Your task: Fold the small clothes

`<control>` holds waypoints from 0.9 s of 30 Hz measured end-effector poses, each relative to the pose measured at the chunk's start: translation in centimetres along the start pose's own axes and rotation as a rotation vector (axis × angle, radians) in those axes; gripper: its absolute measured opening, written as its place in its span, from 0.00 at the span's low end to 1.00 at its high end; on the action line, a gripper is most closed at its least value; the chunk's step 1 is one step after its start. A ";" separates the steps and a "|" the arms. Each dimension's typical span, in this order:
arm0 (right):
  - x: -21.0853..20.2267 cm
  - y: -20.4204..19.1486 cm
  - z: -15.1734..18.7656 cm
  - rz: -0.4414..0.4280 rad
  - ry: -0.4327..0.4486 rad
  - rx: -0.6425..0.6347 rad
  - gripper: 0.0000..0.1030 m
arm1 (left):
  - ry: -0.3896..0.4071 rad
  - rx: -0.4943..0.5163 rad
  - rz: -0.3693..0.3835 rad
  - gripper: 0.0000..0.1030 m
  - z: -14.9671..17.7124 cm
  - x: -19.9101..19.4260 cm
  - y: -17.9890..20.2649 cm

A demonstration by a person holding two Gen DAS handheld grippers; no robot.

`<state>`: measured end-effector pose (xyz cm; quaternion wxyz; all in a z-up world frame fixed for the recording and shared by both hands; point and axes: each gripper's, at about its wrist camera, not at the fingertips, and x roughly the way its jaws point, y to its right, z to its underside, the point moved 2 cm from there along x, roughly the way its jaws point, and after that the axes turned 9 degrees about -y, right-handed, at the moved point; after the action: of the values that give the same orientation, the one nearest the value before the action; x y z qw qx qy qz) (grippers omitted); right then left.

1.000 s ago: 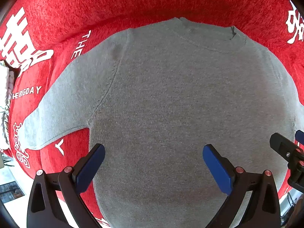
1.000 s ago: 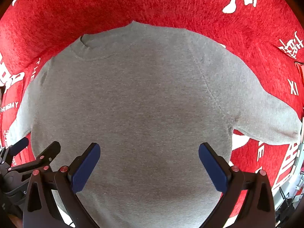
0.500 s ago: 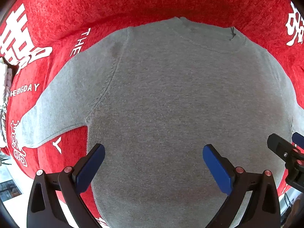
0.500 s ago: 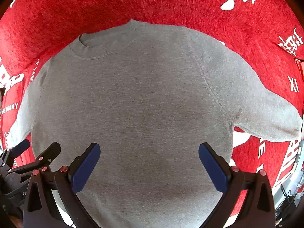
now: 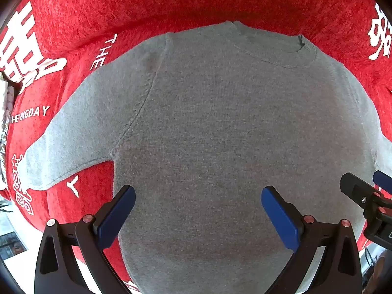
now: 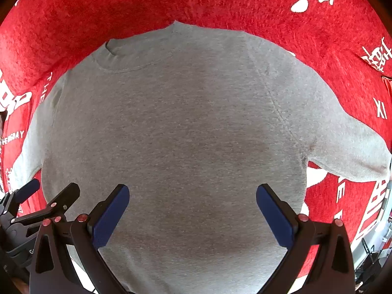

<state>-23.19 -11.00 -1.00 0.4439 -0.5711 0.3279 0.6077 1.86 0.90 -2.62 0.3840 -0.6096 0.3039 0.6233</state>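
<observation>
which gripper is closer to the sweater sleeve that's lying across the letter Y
Left. The left gripper hovers over the grey sweater body just beside that sleeve; the right gripper is further across, nearer the other sleeve.

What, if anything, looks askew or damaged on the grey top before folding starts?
Nothing stands out. The grey sweatshirt lies flat and unfolded on the red blanket, collar away from the grippers and both sleeves spread. The left gripper and right gripper are open above its lower body.

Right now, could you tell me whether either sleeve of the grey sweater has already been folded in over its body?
No, the grey sweater lies flat on the red cloth with both sleeves spread outward.
</observation>
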 end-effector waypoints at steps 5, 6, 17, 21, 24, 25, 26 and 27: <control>0.0 -0.5 -0.4 -0.004 -0.003 -0.004 1.00 | 0.011 -0.002 -0.004 1.00 0.0 0.0 -0.3; 0.0 -0.8 -0.4 -0.005 -0.004 -0.003 1.00 | 0.011 -0.003 -0.003 1.00 -0.1 0.0 -0.4; 0.2 -2.3 -0.9 -0.007 -0.003 -0.023 1.00 | 0.008 -0.017 0.020 1.00 -0.2 0.1 -1.5; 0.3 -3.3 -1.0 0.000 0.003 -0.041 1.00 | 0.008 -0.040 0.047 1.00 -0.2 0.2 -2.3; 0.3 -4.0 -1.0 0.006 0.008 -0.052 1.00 | -0.005 -0.055 0.038 1.00 0.0 0.4 -2.9; 0.2 -4.4 -1.0 0.007 0.011 -0.053 1.00 | -0.003 -0.056 0.038 1.00 0.1 0.4 -3.0; 0.2 -4.8 -1.0 0.007 0.014 -0.054 1.00 | -0.002 -0.056 0.038 1.00 0.1 0.5 -3.2; 0.3 -5.3 -1.1 0.008 0.015 -0.055 1.00 | 0.000 -0.057 0.040 1.00 0.1 0.5 -3.3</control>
<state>-17.90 -9.85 -0.82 0.4232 -0.5862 0.3168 0.6139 4.67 2.74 -2.80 0.3542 -0.6141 0.2981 0.6392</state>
